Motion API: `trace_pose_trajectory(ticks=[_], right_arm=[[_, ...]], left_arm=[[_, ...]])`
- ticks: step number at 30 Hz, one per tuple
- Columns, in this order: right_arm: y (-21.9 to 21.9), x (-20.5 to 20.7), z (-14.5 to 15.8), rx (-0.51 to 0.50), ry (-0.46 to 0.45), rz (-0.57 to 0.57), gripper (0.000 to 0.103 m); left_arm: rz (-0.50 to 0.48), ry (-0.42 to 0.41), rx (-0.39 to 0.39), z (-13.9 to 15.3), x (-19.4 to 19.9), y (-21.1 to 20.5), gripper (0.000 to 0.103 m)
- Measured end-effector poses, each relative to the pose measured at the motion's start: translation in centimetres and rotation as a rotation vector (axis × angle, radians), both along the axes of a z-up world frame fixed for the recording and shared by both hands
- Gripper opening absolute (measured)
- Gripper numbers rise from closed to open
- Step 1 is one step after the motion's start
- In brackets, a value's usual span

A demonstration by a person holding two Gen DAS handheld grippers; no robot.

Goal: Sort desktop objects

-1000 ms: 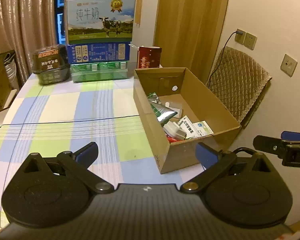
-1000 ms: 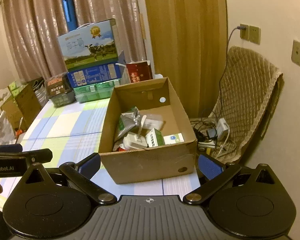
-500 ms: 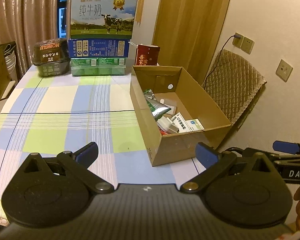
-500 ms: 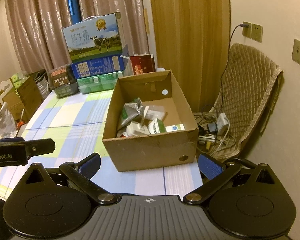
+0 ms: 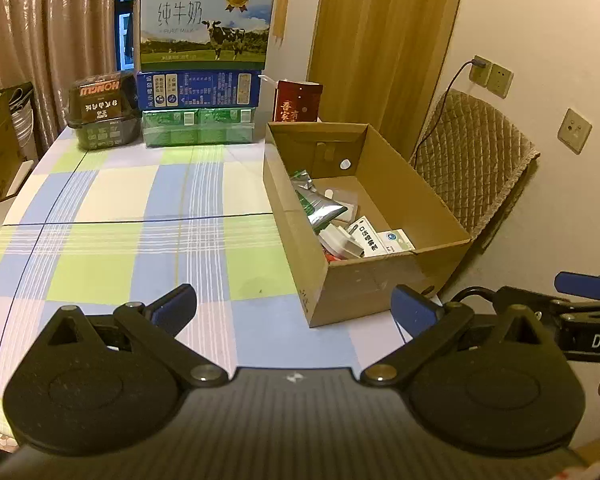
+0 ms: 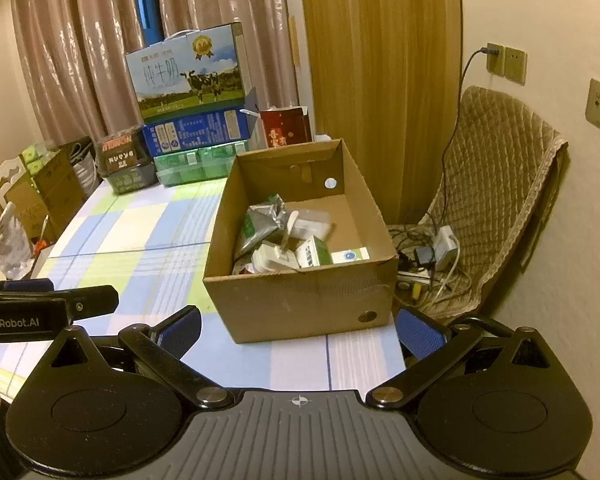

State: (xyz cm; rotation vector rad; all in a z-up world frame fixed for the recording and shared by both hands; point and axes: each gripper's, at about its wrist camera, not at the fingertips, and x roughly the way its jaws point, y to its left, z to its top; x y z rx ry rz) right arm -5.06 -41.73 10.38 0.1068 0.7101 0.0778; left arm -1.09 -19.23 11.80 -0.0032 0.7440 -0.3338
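Both tongs have drawn back and lifted a little over the last second, so the cardboard box (image 6: 300, 276) now sits further ahead of them and its whole rim is in view. It stands on the checked bench (image 5: 140, 248), just ahead of the right tongs (image 6: 298, 328) and ahead and to the right of the left tongs (image 5: 294, 310). Inside lie the sorted things: a silver foil pouch (image 6: 262, 222), a white plug (image 6: 272, 258), a small green and white carton (image 6: 314, 252) and a flat card with a blue dot (image 6: 350, 255). Both tongs stand wide apart with nothing between the blue pads. Ahead of the left tongs the cloth lies bare, with no loose item on it. Beyond that, at the far edge by the curtain, stand the stacked milk cartons (image 5: 200, 68), a dark basket (image 5: 100, 112) and a red box (image 5: 296, 102). My reading is that the sorting is finished or nearly so, and that this pulling away is a retreat, not a reach.
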Motion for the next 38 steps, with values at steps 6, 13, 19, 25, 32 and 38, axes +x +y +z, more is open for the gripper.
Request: trace_pose_trajectory(ticks=[6, 13, 19, 25, 32, 38], right_arm=[[-0.3, 0.3, -0.2, 0.008, 0.004, -0.006, 0.101], [-0.5, 0.5, -0.4, 0.012, 0.008, -0.016, 0.101], [-0.6, 0.6, -0.5, 0.011, 0.006, -0.020, 0.101], [-0.7, 0.7, -0.6, 0.004, 0.008, -0.022, 0.101], [-0.6, 0.8, -0.9, -0.002, 0.014, -0.021, 0.101], [-0.2, 0.9, -1.1, -0.008, 0.018, -0.014, 0.101]], left_arm=[[0.003, 0.006, 0.007, -0.2, 0.3, -0.1, 0.102], [-0.005, 0.006, 0.011, -0.5, 0.5, -0.4, 0.102], [-0.014, 0.009, 0.013, -0.6, 0.6, -0.8, 0.102], [-0.021, 0.015, 0.011, -0.8, 0.8, -1.0, 0.102], [-0.029, 0.023, 0.012, -1.0, 1.1, -1.1, 0.102], [-0.031, -0.003, -0.002, -1.0, 0.9, -0.9, 0.102]])
